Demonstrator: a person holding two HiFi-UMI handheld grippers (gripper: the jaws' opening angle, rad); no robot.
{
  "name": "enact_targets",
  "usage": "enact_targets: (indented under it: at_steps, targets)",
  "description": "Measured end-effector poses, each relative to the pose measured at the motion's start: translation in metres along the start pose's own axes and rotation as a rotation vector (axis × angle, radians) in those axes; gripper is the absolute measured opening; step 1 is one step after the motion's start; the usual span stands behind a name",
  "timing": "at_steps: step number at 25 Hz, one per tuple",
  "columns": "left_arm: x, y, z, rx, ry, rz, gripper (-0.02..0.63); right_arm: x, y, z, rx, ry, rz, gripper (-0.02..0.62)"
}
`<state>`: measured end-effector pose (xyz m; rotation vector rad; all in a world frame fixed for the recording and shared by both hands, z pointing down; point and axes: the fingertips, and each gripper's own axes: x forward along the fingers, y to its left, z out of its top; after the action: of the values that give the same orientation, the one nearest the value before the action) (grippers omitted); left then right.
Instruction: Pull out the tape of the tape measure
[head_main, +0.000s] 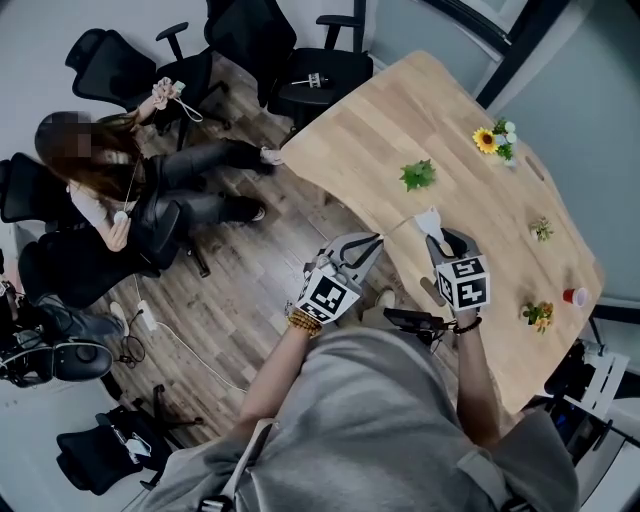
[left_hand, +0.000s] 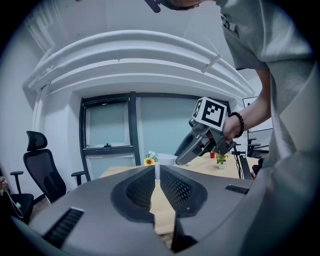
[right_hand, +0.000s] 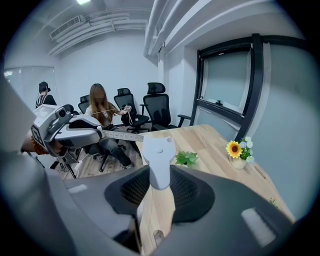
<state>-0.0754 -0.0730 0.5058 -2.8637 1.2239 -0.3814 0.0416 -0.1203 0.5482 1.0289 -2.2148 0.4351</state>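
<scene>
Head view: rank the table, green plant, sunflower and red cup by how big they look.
1. table, by far the largest
2. green plant and sunflower: about alike, so not ranked
3. red cup, the smallest

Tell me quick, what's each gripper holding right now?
Left gripper: closed on the end of the tape.
Right gripper: closed on the white tape measure case.

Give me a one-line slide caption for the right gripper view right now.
Right gripper grips the tape measure over the wooden table; left gripper holds its tape stretched out.
</scene>
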Motion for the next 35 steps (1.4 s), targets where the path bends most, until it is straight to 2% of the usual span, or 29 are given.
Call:
enact_targets:
  at_steps: [7, 15, 35]
  targets:
    - [-0.008, 0.005, 0.0, -0.005, -0.001, -0.001, 0.037, 0.002, 0.003, 0.004, -0.001, 0.003, -0.007, 0.132]
    - [-0.011, 0.005, -0.005, -0.051, -0.007, 0.012, 0.037, -0.001, -0.016, 0.0, 0.004, 0.008, -0.029, 0.132]
    - [-0.013, -0.004, -0.009, -0.041, 0.014, -0.009, 0.037, 0.007, -0.016, -0.013, 0.01, 0.035, -0.032, 0.132]
